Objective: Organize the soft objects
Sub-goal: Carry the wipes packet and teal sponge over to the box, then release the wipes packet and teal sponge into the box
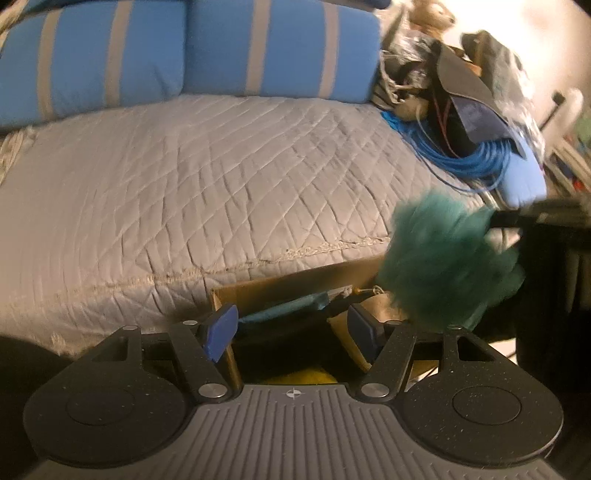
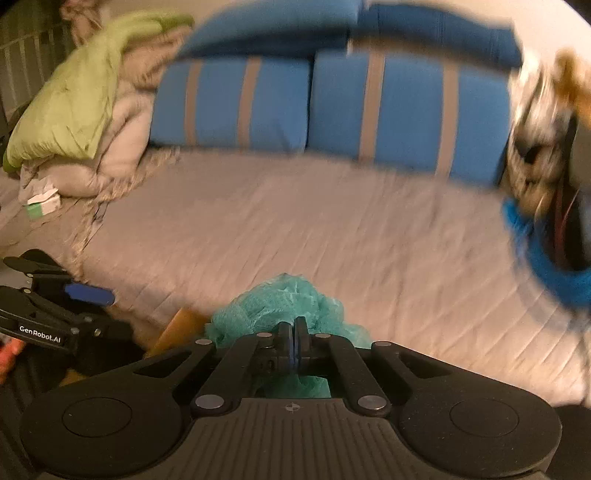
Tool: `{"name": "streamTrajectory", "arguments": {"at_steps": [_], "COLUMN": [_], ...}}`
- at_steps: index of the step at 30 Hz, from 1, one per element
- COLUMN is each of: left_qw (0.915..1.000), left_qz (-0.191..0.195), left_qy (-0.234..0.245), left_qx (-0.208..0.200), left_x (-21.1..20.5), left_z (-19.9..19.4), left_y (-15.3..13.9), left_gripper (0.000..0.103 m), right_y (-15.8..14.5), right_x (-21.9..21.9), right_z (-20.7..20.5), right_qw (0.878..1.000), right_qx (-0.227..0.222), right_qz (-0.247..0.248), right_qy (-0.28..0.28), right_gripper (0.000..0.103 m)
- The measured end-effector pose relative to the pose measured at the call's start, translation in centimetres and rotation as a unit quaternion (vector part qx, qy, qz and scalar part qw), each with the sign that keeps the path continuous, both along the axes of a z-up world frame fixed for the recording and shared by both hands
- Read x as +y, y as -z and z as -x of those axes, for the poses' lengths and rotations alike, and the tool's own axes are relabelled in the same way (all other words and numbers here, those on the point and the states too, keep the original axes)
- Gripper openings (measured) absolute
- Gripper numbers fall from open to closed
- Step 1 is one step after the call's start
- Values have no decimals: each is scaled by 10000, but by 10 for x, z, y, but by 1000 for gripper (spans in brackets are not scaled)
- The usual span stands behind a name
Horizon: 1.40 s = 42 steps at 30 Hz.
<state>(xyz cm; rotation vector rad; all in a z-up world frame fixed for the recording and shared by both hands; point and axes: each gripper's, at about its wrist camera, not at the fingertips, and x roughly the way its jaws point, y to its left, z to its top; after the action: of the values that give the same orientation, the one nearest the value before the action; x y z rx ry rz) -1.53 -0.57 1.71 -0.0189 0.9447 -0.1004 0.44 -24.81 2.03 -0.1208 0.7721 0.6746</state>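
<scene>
My right gripper (image 2: 295, 325) is shut on a teal mesh bath pouf (image 2: 280, 306). In the left wrist view the pouf (image 1: 447, 262) hangs from that gripper (image 1: 498, 219) just above the right side of an open cardboard box (image 1: 280, 286) beside the bed. The box holds a teal cloth (image 1: 291, 308) and a tan cushion (image 1: 380, 304). My left gripper (image 1: 291, 328) is open and empty, low over the box. It also shows at the left of the right wrist view (image 2: 86, 293).
A grey quilted bed (image 1: 184, 177) fills the middle. Two blue striped pillows (image 1: 177, 55) lie at its head. A clutter pile with blue coiled cable (image 1: 469, 158) and a plush toy (image 1: 432, 18) sits at the right. A green and grey blanket heap (image 2: 85, 103) sits at the left.
</scene>
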Motion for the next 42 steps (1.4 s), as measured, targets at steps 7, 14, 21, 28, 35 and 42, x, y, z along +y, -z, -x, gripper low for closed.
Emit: {"name": "streamTrajectory", "arguments": {"at_steps": [7, 14, 21, 28, 35, 42], "left_qw": [9983, 9973, 9957, 9953, 9940, 9869], "left_qz": [250, 270, 144, -66, -170, -432], "left_qy": [-486, -646, -910, -951, -874, -966], "left_qx": [204, 215, 83, 180, 640, 1214], "left_x": [7, 3, -1, -13, -23, -26], "left_z": [2, 9, 15, 19, 18, 16], "left_y": [5, 5, -2, -5, 15, 38], "left_gripper": [76, 89, 103, 103, 103, 103], "right_y": [32, 25, 30, 42, 58, 74], "right_x": [26, 22, 12, 8, 17, 27], "right_z": [0, 7, 9, 17, 26, 34], "right_qw": [9971, 9967, 9911, 9839, 9764, 9684], "right_qx": [419, 357, 631, 1029, 1355, 1551], "right_qz": [619, 715, 1103, 1334, 1620, 1935], "right_qy": [-174, -104, 406, 601, 458, 274], "right_gripper": [71, 100, 103, 103, 103, 103]}}
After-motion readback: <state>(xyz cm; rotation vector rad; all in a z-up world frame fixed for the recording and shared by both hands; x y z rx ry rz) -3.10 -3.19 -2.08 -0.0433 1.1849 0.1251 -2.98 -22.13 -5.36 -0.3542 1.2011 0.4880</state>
